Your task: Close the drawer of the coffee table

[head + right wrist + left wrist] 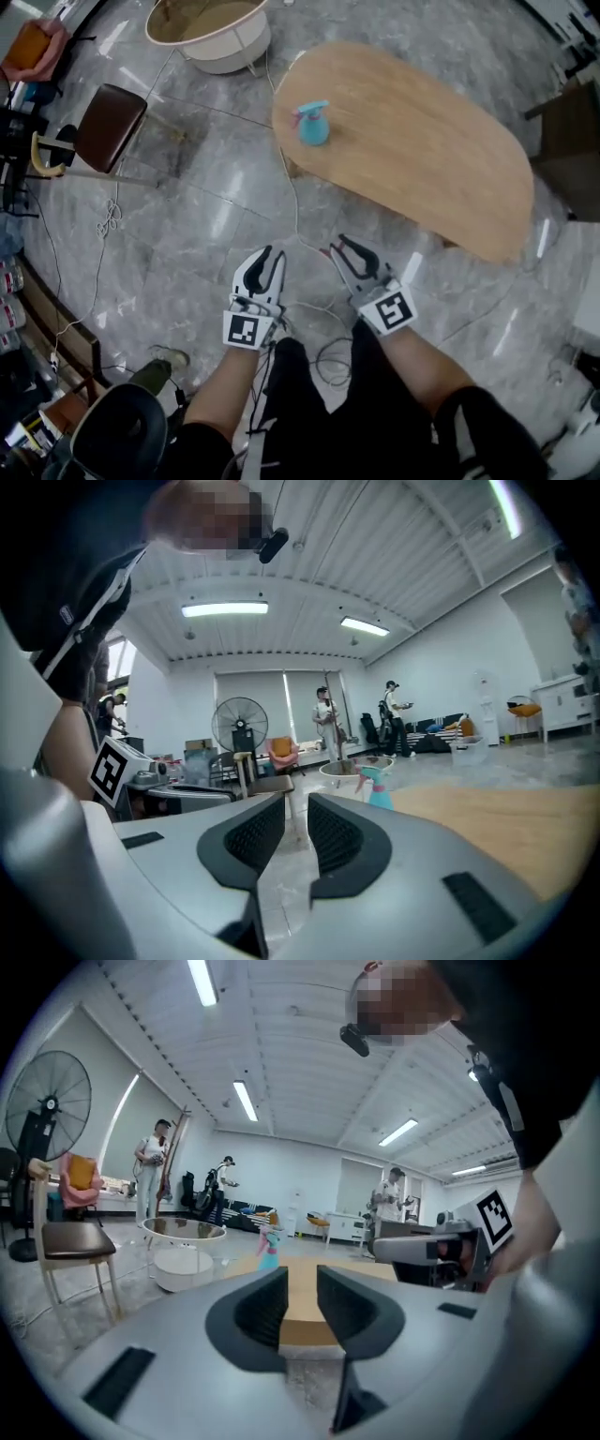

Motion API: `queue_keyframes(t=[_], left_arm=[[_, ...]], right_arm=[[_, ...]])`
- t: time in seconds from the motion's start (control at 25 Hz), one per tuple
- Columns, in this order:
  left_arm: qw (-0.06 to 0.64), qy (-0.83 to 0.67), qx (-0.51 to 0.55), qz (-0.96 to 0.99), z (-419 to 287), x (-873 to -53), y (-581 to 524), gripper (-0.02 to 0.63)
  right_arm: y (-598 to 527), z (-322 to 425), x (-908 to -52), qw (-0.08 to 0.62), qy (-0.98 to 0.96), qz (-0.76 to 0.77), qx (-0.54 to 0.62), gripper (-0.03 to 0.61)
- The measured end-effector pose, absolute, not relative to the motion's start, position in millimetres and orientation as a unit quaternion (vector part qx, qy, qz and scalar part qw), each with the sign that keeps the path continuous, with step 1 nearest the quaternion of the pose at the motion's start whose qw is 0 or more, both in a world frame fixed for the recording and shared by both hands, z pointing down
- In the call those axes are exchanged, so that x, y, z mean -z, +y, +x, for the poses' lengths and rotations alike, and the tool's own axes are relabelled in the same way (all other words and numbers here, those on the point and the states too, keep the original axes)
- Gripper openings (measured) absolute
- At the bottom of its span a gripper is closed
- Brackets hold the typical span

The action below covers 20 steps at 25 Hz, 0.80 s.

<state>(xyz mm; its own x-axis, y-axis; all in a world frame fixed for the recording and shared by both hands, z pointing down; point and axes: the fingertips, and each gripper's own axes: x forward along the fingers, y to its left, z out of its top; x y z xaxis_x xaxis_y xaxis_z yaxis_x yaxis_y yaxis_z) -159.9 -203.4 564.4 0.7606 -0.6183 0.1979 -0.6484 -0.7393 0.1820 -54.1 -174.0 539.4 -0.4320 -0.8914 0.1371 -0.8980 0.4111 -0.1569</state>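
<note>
The coffee table (422, 150) is an oval with a light wooden top, right of centre in the head view, and no drawer shows from here. A blue spray bottle (312, 123) stands near its left end. Both grippers are held in the air close to the person's body, short of the table's near edge. The left gripper (265, 258) has a narrow gap between its jaws and nothing in it; along its jaws (302, 1297) I see the table's edge (302, 1330) and the bottle (269, 1246). The right gripper (342, 248) is also slightly open and empty (296, 832), with the tabletop (506, 822) to its right.
A round white side table (211, 28) stands at the back, a brown chair (108, 122) at the left. Cables (295, 206) run across the grey marble floor beside the table. A black seat (117, 436) is at lower left. A standing fan (42, 1119) and several people are farther off.
</note>
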Motion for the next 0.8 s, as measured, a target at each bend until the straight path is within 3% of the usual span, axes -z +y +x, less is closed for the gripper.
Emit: queue_keyframes(t=[0.36,0.6,0.8], left_arm=[[0.097,-0.415,-0.057,0.903,-170.9,-428.1,-164.8,0.094],[0.065,-0.442,-0.044,0.893,-152.7,-325.2,-124.3,0.052],[0.081,-0.453,-0.051,0.886,-151.0,-264.8,-95.4,0.01]], right_arm=[[-145.7,-54.1,-403.2,0.007,-0.9,0.426,-0.091,0.057],[-119.4,-54.3,-307.0,0.013,-0.934,0.352,-0.064,0.018],[-91.4,-69.5,-238.2,0.006,-0.951,0.305,-0.059,0.011]])
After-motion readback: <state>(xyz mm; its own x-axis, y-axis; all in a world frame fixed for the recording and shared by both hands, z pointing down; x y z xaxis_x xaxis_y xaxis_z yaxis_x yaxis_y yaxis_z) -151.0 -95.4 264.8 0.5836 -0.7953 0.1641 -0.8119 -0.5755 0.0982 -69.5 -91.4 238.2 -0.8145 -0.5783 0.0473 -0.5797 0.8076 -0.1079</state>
